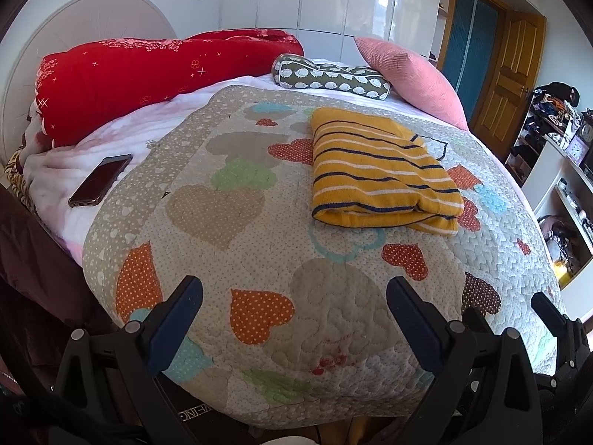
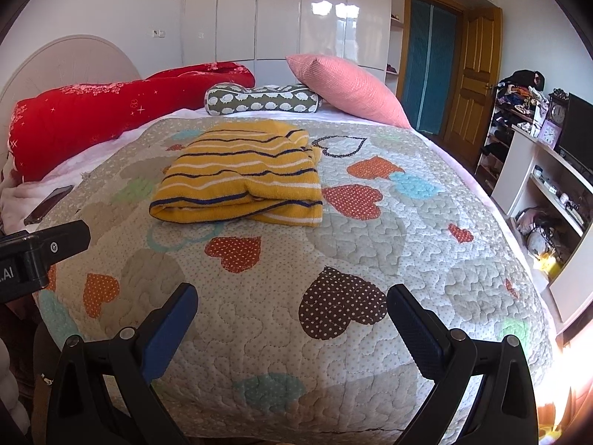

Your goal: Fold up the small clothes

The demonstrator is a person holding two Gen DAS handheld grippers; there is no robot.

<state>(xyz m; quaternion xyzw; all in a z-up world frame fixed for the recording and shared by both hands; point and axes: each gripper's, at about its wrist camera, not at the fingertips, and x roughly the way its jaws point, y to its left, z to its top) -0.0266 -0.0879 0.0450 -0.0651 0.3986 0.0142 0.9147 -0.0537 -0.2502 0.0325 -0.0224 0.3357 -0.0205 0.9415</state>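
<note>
A yellow striped knit garment [image 1: 381,174] lies folded in a neat block on the heart-patterned quilt [image 1: 237,200]; in the right wrist view the garment [image 2: 241,178] sits left of centre on the quilt [image 2: 370,244]. My left gripper [image 1: 294,296] hovers open over the quilt's near edge, well short of the garment, nothing between its fingers. My right gripper [image 2: 291,304] is also open and empty, back from the garment. A finger of the right gripper [image 1: 552,311] shows at the far right of the left wrist view, and part of the left gripper [image 2: 48,248] shows at the left of the right wrist view.
A dark phone [image 1: 100,180] lies on the pink sheet to the left of the quilt. A red duvet [image 1: 148,74], a patterned bolster [image 1: 330,76] and a pink pillow [image 1: 411,74] line the head of the bed. Shelves with clutter [image 2: 548,193] stand to the right.
</note>
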